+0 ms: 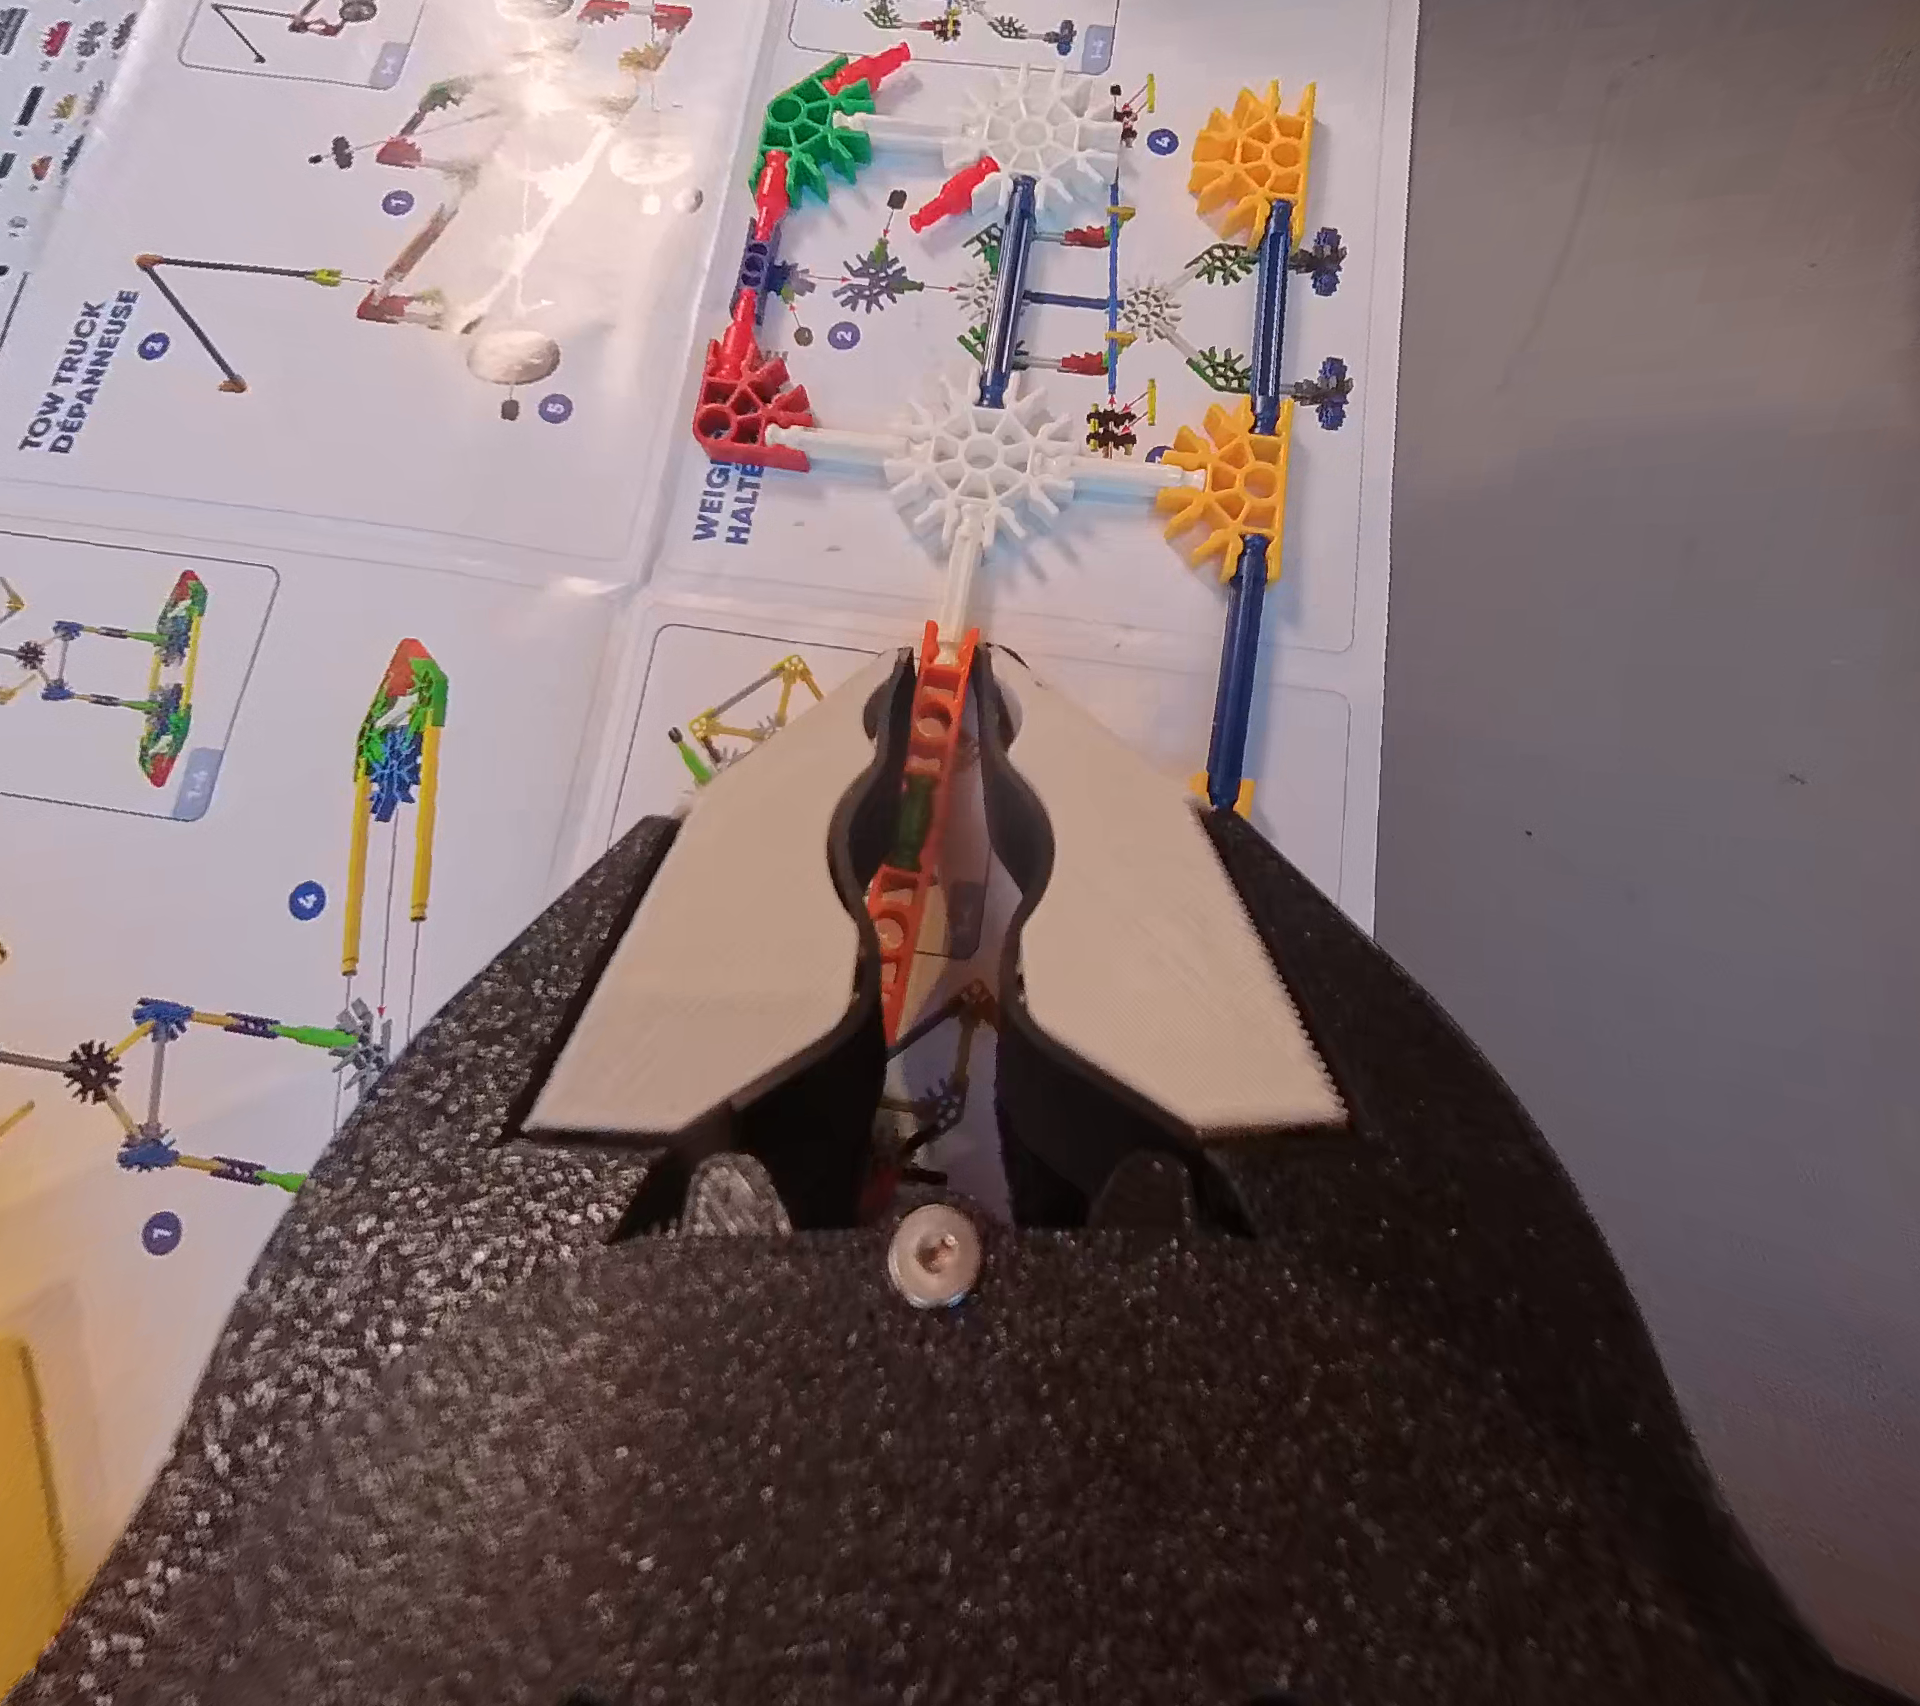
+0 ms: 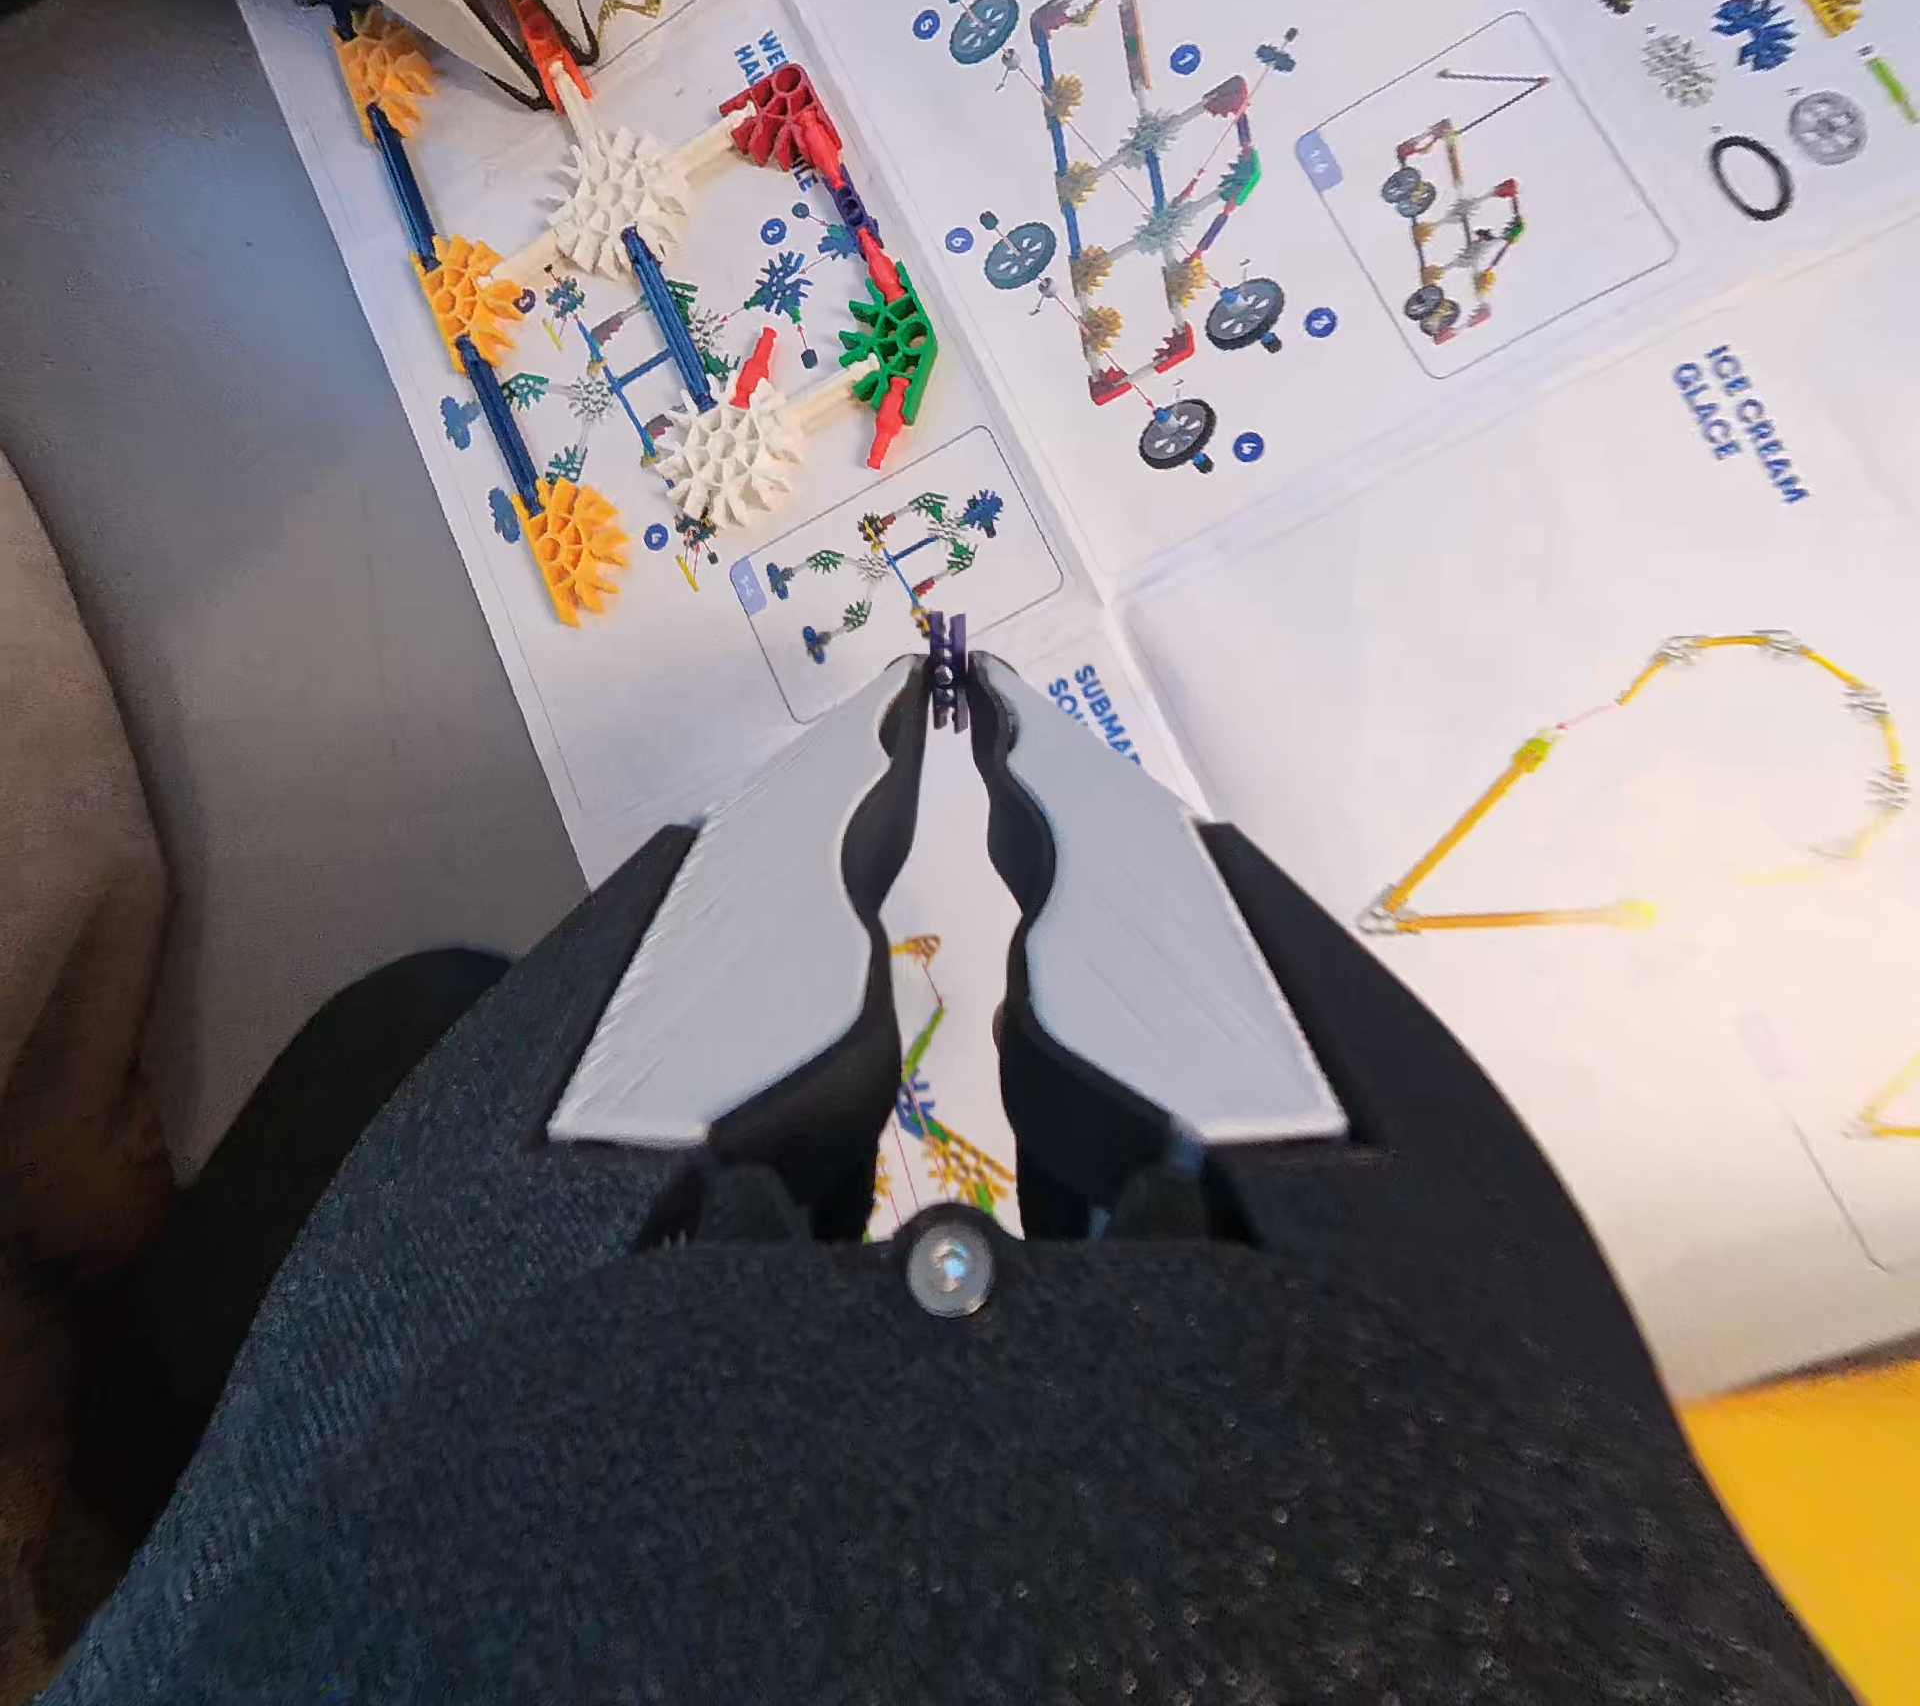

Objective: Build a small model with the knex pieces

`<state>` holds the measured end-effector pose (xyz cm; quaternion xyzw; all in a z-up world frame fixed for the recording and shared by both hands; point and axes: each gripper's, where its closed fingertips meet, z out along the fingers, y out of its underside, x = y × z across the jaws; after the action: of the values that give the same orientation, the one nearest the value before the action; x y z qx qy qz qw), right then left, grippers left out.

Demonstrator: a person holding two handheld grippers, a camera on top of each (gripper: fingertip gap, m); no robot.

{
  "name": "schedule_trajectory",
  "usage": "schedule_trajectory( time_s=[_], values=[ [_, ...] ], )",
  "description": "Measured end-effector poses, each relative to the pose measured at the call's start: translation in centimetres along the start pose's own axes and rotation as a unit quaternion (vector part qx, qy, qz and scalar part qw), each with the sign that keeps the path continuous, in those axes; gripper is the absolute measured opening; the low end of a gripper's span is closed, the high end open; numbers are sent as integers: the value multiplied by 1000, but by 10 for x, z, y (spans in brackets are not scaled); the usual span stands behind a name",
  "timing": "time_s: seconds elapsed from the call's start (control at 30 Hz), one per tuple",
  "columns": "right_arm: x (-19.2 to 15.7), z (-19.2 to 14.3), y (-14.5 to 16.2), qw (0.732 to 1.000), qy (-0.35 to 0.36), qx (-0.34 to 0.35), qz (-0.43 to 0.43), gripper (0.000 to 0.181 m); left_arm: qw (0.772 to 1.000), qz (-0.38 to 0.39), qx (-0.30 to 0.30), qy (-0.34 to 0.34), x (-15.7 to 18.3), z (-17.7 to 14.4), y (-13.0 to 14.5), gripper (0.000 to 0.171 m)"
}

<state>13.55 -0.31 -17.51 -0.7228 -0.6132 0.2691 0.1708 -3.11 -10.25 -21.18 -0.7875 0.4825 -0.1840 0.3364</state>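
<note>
Here left tool grips orange connector; right tool pinches purple connector.

Speckled black gripper, pale finger plates

Left gripper clamped on orange connector, which joins a white rod of the toy frame. Frame lies on instruction sheet, grey table beyond.

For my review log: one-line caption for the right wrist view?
Right gripper pinches a small purple connector above the instruction sheet, facing the rod-and-connector assembly gripped by the left gripper.
</note>
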Motion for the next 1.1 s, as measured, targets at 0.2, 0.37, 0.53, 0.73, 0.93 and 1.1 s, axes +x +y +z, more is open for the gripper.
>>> schedule_trajectory(
  time_s=[0.2,0.37,0.53,0.73,0.93,1.1],
  values=[
    [-7,32,-11,999,-11,5,51,6,999,-27,-20,-28,-5,3,-3,8],
    [-11,47,-18,998,-12,7,55,6,998,-41,-31,-34,-3,3,-3,9],
    [-11,57,-23,999,-4,-1,51,6,998,-47,-29,-33,-2,3,-3,9],
    [-9,61,-22,998,-4,-17,53,6,998,-45,-27,-33,-2,3,-3,9],
    [-8,60,-22,999,6,-20,45,13,998,-44,-25,-31,-2,3,-3,9],
    [-9,56,-25,999,36,-12,-4,12,998,-44,-24,-30,-2,3,-3,9]
  ],
)
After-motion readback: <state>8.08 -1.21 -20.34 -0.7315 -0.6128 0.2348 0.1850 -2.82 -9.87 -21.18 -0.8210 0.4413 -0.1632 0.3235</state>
